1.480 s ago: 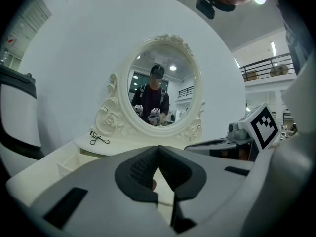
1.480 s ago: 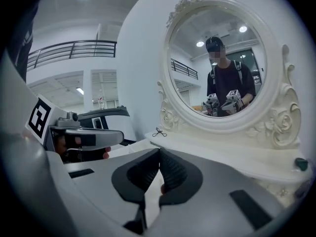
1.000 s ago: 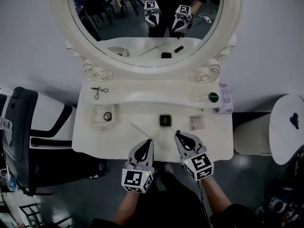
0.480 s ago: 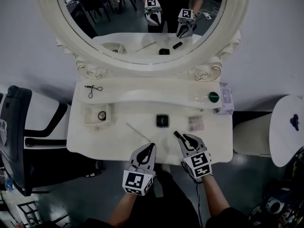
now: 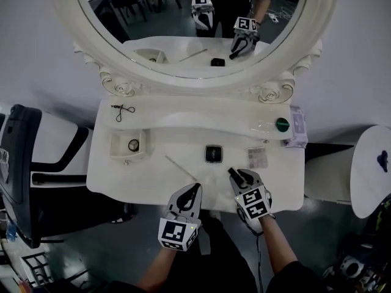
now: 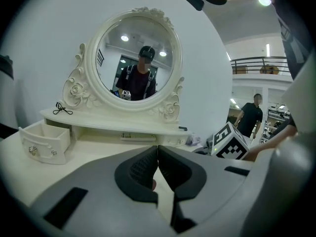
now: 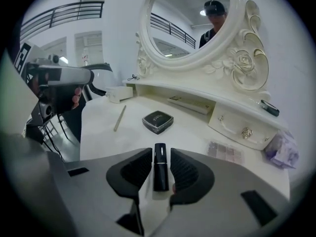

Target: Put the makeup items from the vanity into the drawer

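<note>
With the jaws of the right gripper (image 7: 160, 154) just opened, clear of the lipstick (image 7: 159, 169) lying between them on the vanity top (image 7: 98, 132) (left gripper (image 6: 157, 152) closed, empty), withdraw straight back along the tube so it cannot roll.

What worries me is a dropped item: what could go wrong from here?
The right gripper has just been opening its jaws, so the black lipstick tube sits loose between them. Being round and near the front edge of the vanity, it might roll off, or get knocked as the gripper pulls away.
</note>
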{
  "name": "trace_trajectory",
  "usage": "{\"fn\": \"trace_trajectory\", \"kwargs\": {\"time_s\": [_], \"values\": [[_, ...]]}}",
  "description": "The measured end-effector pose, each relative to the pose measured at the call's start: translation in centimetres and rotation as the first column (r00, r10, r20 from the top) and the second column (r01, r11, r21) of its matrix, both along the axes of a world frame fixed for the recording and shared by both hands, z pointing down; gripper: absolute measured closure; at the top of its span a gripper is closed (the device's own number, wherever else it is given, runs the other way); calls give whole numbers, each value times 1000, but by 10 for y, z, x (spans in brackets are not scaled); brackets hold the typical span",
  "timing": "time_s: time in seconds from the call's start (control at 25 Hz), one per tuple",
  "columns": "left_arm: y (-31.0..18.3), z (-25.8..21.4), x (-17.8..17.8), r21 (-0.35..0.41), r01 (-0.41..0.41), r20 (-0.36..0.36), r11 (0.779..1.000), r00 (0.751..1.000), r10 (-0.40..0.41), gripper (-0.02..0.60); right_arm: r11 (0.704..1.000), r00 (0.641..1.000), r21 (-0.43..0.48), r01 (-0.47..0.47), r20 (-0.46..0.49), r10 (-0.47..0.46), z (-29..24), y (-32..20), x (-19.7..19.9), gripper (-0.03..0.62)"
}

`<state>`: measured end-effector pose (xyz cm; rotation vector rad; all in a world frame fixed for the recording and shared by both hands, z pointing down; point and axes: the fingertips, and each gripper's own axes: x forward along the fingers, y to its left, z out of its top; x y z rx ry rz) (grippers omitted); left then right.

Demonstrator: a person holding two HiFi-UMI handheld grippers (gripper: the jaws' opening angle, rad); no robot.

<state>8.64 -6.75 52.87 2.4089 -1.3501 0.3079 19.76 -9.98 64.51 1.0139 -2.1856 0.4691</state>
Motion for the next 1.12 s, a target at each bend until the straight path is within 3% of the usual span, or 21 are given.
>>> {"fn": "trace_trajectory", "kwargs": {"time_s": [0.48,0.76,0.92,1.12], "values": [[-1,-2,-12,-3,39,19,999,999,-39,566,1000,1000,-20,14,-20,-15,16,-2,4,487],[3,-16,-38,7,123,13,992,992,-124,566,1000,997,10,5,73,-6,-20,0,-8,488],[6,-27,-68,24,200,-5,980,980,-200,566,998,991,53,33,126,-40,-47,-1,-37,488],[4,-40,-127,55,284,-6,957,959,-285,566,989,975,111,102,184,-122,-78,-10,-108,488]]}}
